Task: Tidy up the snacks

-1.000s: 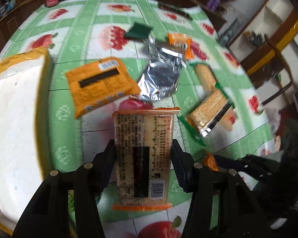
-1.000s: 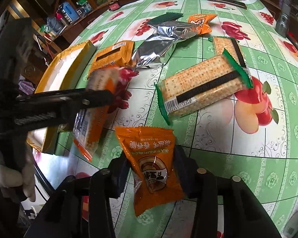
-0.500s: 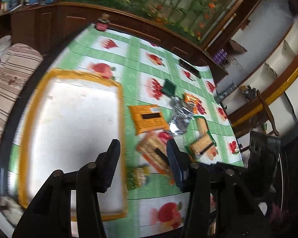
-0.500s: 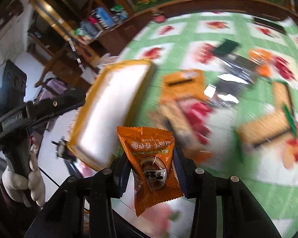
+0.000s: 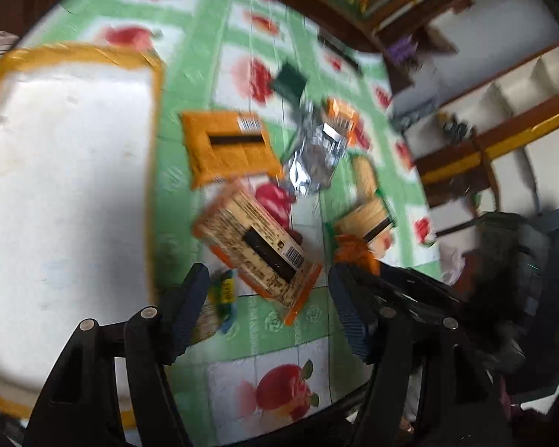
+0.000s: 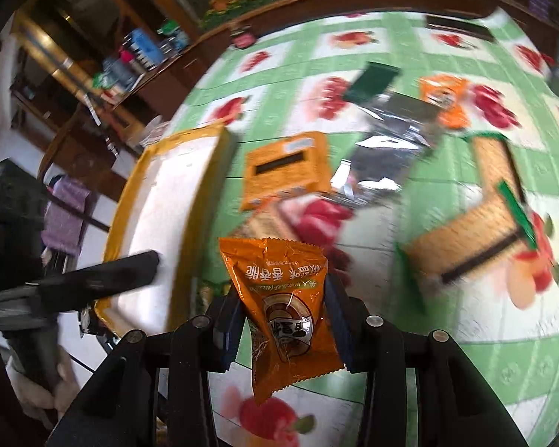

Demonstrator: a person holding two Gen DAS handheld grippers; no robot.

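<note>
My left gripper is open and empty, held above the table. Below it lies a clear cracker pack with orange ends, beside the white tray with a yellow rim. My right gripper is shut on an orange snack packet, raised above the table near the tray. An orange flat pack, a silver foil bag and green-edged cracker packs lie on the tablecloth.
A small green-yellow packet lies by the tray's edge. A dark green packet and another orange packet lie farther back. Wooden shelves and furniture surround the table. The left gripper's arm reaches over the tray.
The left gripper let go of the clear cracker pack, which now lies on the table, and rose. The right gripper lifted with the orange packet and swung toward the tray.
</note>
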